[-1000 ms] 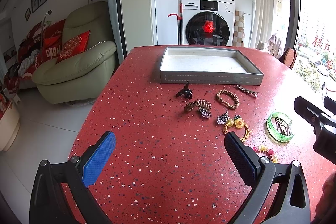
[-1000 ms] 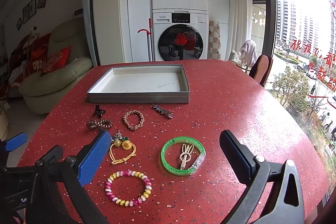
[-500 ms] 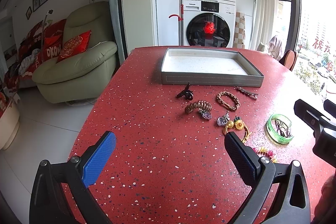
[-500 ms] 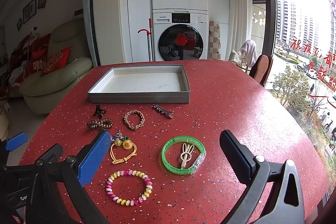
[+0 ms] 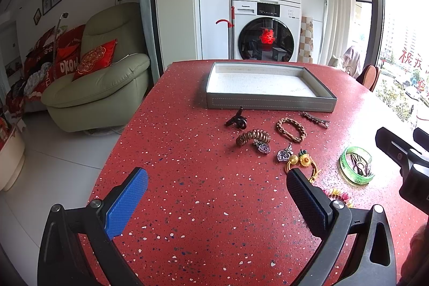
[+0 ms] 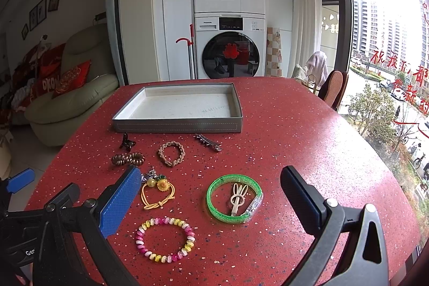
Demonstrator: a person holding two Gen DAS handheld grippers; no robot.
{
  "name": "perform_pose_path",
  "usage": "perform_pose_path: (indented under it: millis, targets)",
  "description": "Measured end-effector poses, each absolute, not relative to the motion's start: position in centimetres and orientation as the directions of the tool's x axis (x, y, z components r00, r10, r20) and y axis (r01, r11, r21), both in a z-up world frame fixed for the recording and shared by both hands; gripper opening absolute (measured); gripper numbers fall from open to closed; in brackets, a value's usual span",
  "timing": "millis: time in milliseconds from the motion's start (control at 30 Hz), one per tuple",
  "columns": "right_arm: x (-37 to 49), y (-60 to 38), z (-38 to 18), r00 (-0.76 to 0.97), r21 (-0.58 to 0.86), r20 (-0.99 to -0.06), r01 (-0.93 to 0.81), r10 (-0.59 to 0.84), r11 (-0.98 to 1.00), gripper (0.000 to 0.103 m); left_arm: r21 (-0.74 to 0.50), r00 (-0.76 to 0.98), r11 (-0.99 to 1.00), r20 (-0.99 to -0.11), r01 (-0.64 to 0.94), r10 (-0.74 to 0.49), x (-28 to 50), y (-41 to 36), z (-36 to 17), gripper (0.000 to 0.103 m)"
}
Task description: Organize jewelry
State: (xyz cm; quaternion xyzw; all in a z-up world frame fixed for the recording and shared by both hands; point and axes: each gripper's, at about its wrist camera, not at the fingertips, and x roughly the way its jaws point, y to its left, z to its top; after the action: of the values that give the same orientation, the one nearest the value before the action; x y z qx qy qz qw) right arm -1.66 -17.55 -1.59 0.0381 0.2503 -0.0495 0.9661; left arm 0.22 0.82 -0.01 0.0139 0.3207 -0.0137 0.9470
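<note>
Jewelry scattered on red speckled counter (image 6: 295,141), all outside grey tray (image 6: 177,122) at far side. Just before tray: black claw clip (image 6: 127,142), brown chain bracelet (image 6: 171,153), dark hair clip (image 6: 207,142), brown coil tie (image 6: 128,159). Nearer: yellow flower tie (image 6: 157,193), green bangle (image 6: 233,197) around white rabbit clip (image 6: 237,199), beaded bracelet (image 6: 165,239). Small heart charms (image 5: 270,150), detail unclear. Left gripper (image 5: 214,203) fingers spread wide, holding nothing. Right gripper (image 6: 211,200) fingers likewise released, above bangle.

Bright daylight from blown-out window (image 6: 388,18), sharp focus, fisheye-bent edges, dark corners
</note>
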Motion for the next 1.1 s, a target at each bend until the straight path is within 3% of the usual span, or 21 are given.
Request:
perform_pose_path:
  millis: [1100]
  targets:
    - [-1.53,-17.12,-1.94,0.867,0.064,-0.494,0.111,-0.065,0.992,0.103,0.024,0.785,0.999,-0.620,0.038,-0.015,0.25,0.69,-0.23,0.103]
